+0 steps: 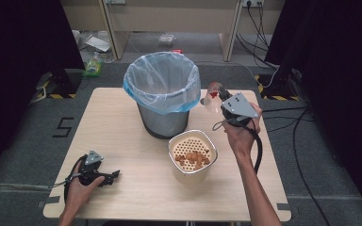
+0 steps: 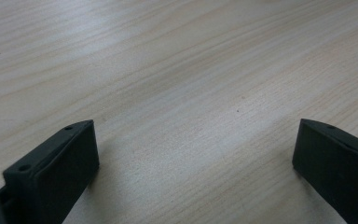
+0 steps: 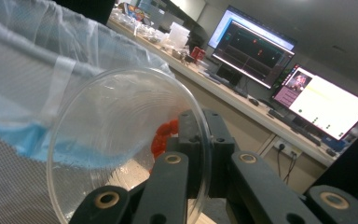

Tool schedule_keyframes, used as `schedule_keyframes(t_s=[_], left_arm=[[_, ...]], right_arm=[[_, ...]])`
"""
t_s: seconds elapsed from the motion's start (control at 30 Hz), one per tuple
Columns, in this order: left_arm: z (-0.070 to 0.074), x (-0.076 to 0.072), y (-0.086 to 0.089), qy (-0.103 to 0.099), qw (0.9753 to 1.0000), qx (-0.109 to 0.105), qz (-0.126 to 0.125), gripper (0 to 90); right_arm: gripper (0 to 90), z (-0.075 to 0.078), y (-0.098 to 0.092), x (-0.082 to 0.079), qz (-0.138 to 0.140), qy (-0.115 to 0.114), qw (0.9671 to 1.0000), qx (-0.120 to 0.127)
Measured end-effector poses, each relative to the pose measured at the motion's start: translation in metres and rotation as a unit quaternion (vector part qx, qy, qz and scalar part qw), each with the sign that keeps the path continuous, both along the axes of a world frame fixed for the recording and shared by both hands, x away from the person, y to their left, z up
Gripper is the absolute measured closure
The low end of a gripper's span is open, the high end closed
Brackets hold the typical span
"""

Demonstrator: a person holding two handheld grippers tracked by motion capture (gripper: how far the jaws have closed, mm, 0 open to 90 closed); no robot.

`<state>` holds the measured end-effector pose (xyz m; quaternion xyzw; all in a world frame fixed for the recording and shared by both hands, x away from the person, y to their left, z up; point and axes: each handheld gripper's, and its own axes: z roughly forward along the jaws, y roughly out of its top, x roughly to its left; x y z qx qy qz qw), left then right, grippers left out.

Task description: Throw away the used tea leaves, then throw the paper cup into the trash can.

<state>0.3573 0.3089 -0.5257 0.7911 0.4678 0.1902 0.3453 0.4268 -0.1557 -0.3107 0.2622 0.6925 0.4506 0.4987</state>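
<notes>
Your jaws on the right gripper (image 1: 215,100) are closed on the rim of a clear plastic cup (image 3: 121,140), one jaw inside the wall and one outside. You hold the cup tipped on its side, just beside the rim of the bin (image 1: 164,94) and above the table (image 1: 122,122). In the right gripper view a bit of red (image 3: 164,135) shows through the cup wall near the jaws; what it is cannot be told. The bin is grey mesh with a pale blue bag (image 3: 23,70) folded over its rim, and it stands at the far middle of the table.

Your left gripper (image 1: 115,175) rests low at the near left of the table, its jaws spread wide with nothing between them but bare wood (image 2: 182,93).

Between your hands, in front of the bin, sits a white strainer bowl (image 1: 193,162) with small brown pieces (image 1: 194,157) lying on its perforated insert.
</notes>
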Motion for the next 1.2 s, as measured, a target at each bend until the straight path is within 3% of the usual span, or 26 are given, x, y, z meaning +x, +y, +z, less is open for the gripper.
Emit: schedule_keyframes(t_s=[0.33, 0.73, 0.97, 1.2], left_arm=[[0.0, 0.0, 0.0, 0.0, 1.0, 0.001, -0.001, 0.0], [0.0, 0.0, 0.0, 0.0, 1.0, 0.0, 0.0, 0.0], [0.0, 0.0, 0.0, -0.001, 1.0, -0.001, 0.001, 0.0], [0.0, 0.0, 0.0, -0.001, 1.0, 0.0, 0.001, 0.0]], right_arm=[[88.0, 0.033, 0.003, 0.013, -0.001, -0.006, 1.0, 0.006], [87.8, 0.073, 0.03, 0.031, 0.022, -0.012, 0.9996, 0.01], [87.7, 0.083, 0.06, 0.039, 0.049, -0.009, 0.9987, -0.01], [87.7, 0.08, 0.091, 0.05, 0.075, 0.006, 0.9967, -0.029]])
